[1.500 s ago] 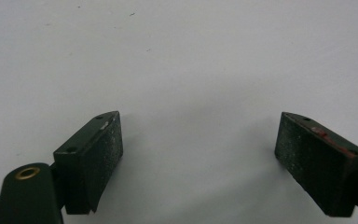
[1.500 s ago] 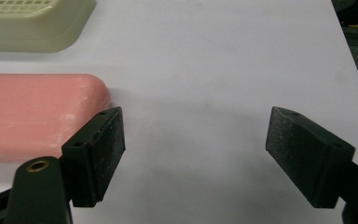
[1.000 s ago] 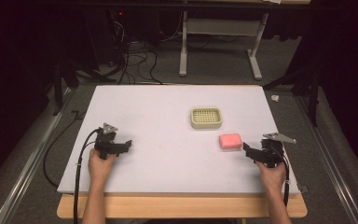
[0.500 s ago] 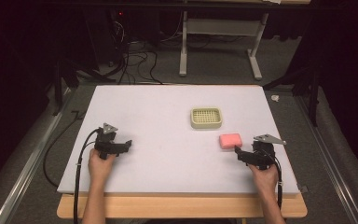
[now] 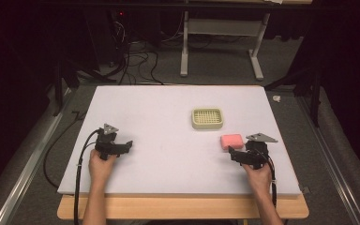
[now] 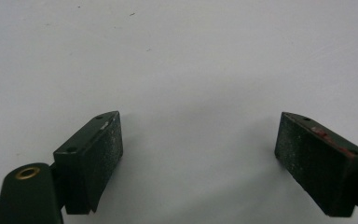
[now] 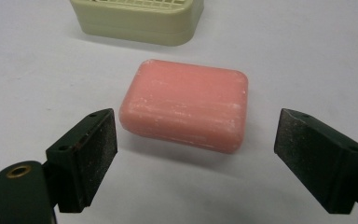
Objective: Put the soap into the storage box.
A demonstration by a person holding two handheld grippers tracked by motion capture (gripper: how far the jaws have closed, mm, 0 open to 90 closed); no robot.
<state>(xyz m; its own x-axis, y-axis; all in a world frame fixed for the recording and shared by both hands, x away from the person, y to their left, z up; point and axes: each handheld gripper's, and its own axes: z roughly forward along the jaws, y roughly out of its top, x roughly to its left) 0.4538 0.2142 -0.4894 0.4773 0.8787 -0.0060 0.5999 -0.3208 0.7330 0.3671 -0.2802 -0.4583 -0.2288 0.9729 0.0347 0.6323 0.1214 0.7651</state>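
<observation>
At counter right: your right tool [image 5: 231, 153] has closed in on the pink soap [image 7: 185, 104] | jaws apart, nothing gripped | left tool [image 6: 200, 154] apart, idle | grasp is next.

Dim room, grey floor [image 5: 215, 70] (tangled cables [image 5: 131, 61])

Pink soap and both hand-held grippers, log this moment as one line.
right hand-held gripper: open, near soap, not touching | left hand-held gripper: open over table | soap dish: beyond soap

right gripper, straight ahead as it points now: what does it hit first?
The pink soap bar. It lies just ahead of the right gripper, whose jaws are open and wider than the bar. The cream soap dish sits beyond it.
</observation>
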